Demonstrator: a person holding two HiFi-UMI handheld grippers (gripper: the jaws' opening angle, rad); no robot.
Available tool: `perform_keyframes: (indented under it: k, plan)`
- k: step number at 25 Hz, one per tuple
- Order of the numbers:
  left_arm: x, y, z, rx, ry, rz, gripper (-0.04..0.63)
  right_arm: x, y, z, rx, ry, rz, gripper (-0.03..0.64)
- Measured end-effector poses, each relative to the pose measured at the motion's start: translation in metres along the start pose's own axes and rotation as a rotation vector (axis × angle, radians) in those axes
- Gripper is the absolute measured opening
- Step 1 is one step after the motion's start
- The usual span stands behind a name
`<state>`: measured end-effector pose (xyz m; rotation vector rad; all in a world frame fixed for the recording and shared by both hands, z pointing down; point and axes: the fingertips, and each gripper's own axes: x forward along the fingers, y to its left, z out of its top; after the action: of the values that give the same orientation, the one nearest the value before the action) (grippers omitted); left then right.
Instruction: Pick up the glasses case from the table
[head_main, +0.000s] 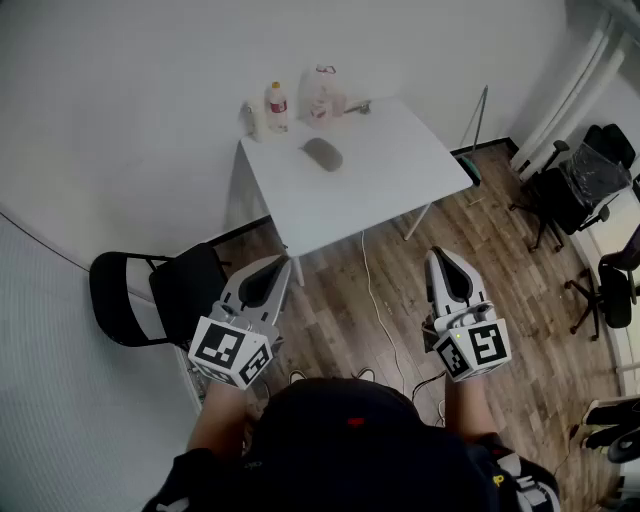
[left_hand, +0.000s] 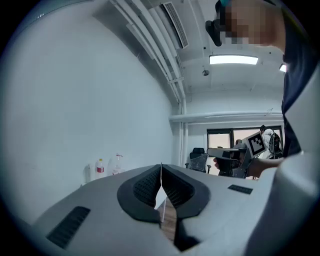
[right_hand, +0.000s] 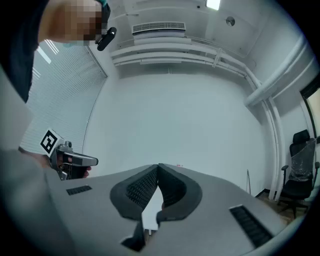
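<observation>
Well, the small grey oval glasses case (head_main: 322, 154) lies flat on the white rectangular table (head_main: 390, 170), toward its far left part, touching nothing else. From my head view it is tiny, a smooth, rounded grey lump, and I cannot make out any seam or hinge. Neither gripper view shows it, because each gripper's own grey body blocks the tabletop there. Behind the case, at the table's back left corner, stand a clear plastic bottle with a red label (head_main: 276, 107) and a clear plastic jug (head_main: 320, 95), their details too small to read. Both grippers hang level over the brown wooden floor (head_main: 330, 320), well short of the table. The left gripper (head_main: 283, 262) has its jaws clenched together on nothing, and so does the right gripper (head_main: 437, 255).
</observation>
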<state>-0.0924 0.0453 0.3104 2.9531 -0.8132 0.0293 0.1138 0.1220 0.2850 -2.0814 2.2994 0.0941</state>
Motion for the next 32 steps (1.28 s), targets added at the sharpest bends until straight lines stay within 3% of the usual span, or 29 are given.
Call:
perform_keyframes:
  k: [11,21,32]
  plan:
    - [0.002,0.003,0.003,0.000,0.001,0.002,0.023,0.008,0.004,0.000,-0.007,0.010,0.027,0.021]
    - [0.005,-0.002,-0.003,-0.006,0.005,0.012,0.023,0.004,-0.008,-0.005,0.048,-0.009,0.003,0.021]
    - [0.020,-0.026,-0.003,0.011,0.033,0.064,0.023,-0.004,-0.036,-0.022,0.096,0.037,0.060,0.021]
